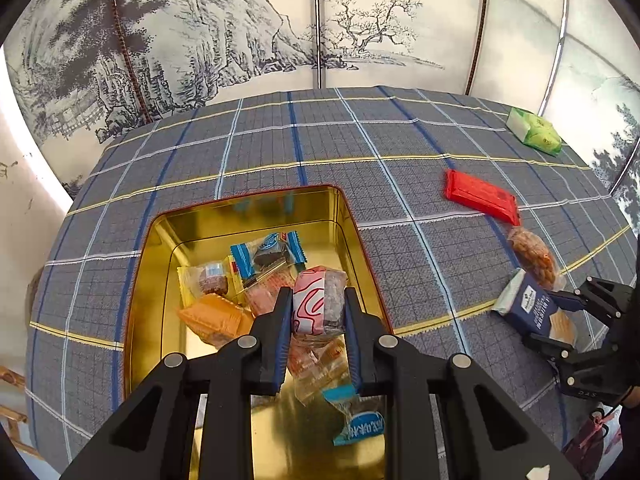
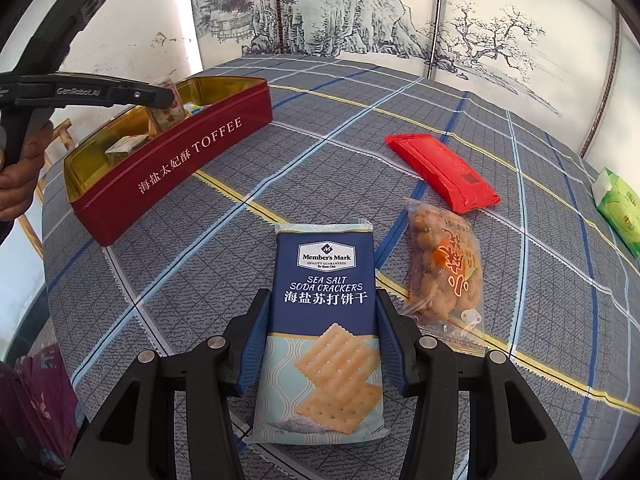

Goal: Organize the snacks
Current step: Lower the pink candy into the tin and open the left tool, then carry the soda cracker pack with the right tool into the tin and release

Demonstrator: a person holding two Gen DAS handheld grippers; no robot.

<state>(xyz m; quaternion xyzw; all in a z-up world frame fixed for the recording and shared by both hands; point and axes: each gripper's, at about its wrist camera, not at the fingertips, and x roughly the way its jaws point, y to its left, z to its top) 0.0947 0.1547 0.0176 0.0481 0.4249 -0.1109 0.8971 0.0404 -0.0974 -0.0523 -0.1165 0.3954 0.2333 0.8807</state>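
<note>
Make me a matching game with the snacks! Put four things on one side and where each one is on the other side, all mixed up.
Things:
1. pink-and-white wrapped cake
2. blue soda cracker pack
3. flat red packet
4. green-and-white pack

Places:
A. lying on the checked cloth, beyond the bag of fried twists
B. between the left gripper's fingers, over the red toffee tin
C. far at the table's edge
D. between the right gripper's fingers, on the cloth

Pairs: 1-B, 2-D, 3-A, 4-C
</note>
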